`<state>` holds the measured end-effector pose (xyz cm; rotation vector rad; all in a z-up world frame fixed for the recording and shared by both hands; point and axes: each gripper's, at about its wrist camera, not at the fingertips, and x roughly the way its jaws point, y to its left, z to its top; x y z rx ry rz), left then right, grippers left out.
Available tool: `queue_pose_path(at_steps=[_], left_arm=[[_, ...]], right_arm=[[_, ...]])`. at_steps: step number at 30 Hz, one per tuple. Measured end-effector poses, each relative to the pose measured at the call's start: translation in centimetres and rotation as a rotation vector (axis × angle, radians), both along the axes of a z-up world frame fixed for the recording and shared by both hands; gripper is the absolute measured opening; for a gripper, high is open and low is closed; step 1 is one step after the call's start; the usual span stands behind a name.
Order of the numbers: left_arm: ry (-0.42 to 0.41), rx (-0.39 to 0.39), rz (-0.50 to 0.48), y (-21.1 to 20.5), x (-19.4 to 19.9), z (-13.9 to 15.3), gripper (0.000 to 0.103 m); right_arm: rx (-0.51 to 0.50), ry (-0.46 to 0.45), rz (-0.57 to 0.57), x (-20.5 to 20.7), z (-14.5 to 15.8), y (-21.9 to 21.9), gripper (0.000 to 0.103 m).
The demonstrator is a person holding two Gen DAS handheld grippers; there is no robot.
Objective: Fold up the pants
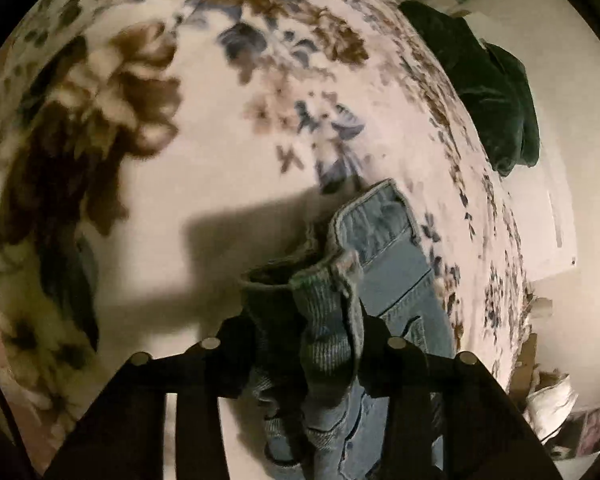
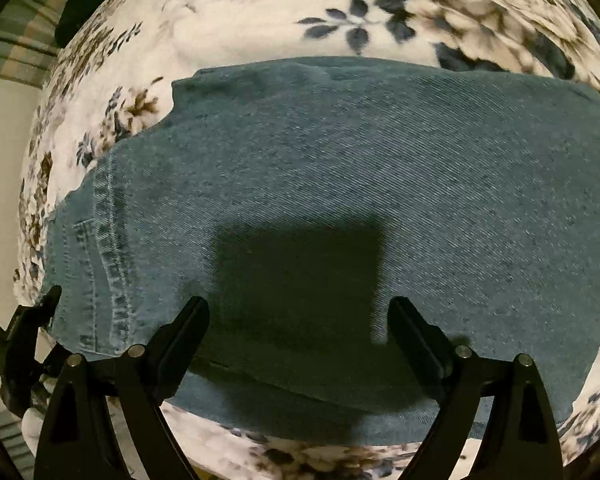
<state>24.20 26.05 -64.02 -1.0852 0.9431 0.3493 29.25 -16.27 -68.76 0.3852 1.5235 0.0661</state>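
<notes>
left gripper point(image 1: 306, 340): jaws pinching a bunched hem of the jeans point(image 1: 384, 256), denim gathered thick between the black fingers point(image 1: 384, 332), pointed steeply down at the bed.
right gripper point(image 2: 300, 320): jaws spread wide, nothing between them, hovering over flat denim, square shadow cast between the tips.
jeans point(image 2: 340, 160): blue denim, spread flat across the floral bedspread point(image 2: 260, 20); side seam and pocket stitching at left in right wrist view; folded edge near the camera.
floral bedspread point(image 1: 180, 160): cream with brown and blue flowers, carries the jeans, blurred in left wrist view.
dark green garment point(image 1: 488, 88): crumpled at far right bed edge, well apart from the jeans.
second rig: left gripper body point(image 2: 24, 344) at near left in right wrist view, beside the jeans' edge.
</notes>
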Motion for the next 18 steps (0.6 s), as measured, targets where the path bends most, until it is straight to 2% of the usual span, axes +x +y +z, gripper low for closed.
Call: queue_pose_path(at_steps=[1, 2, 3, 5, 6, 7, 8, 11, 14, 15, 16, 18], left_arm=[[0.016, -0.046, -0.001, 0.2, 0.2, -1.2, 0.062], [0.026, -0.103, 0.007, 0.6, 0.3, -2.7, 0.062], [0.001, -0.125, 0.037, 1.1, 0.2, -3.3, 0.062], [-0.018, -0.099, 0.032, 1.4, 0.6, -2.6, 0.043], [-0.054, -0.067, 0.003, 1.0, 0.8, -1.2, 0.03], [-0.069, -0.035, -0.016, 0.7, 1.0, -0.1, 0.029], [-0.094, 0.039, -0.051, -0.3, 1.1, 2.3, 0.029], [-0.171, 0.158, -0.128, -3.5, 1.3, 8.1, 0.028], [-0.289, 0.277, -0.28, -9.8, 1.8, 15.2, 0.028], [-0.321, 0.294, -0.337, -12.1, 2.0, 16.9, 0.027], [-0.337, 0.314, -0.378, -13.9, 2.2, 17.9, 0.027], [-0.382, 0.349, -0.513, -19.8, 2.7, 19.7, 0.027]], right_arm=[[-0.001, 0.003, 0.002, 0.1, 0.0, 0.0, 0.094], [0.001, 0.005, 0.001, 0.2, -0.1, 0.1, 0.094], [0.007, 0.005, -0.002, 0.3, -0.1, 0.1, 0.094], [0.022, 0.003, -0.009, 0.4, -0.1, 0.1, 0.094], [0.034, -0.001, -0.017, 0.3, 0.0, -0.1, 0.094], [0.047, -0.005, -0.024, 0.2, 0.1, -0.5, 0.094], [0.061, -0.008, -0.029, 0.0, 0.1, -0.9, 0.094], [0.097, -0.01, -0.032, -0.5, 0.3, -2.0, 0.094], [0.141, -0.007, -0.038, -1.0, 0.5, -3.6, 0.094], [0.148, -0.007, -0.044, -1.2, 0.6, -4.1, 0.094], [0.156, -0.008, -0.056, -1.5, 0.9, -5.1, 0.094], [0.16, -0.012, -0.086, -2.3, 1.5, -7.6, 0.094]])
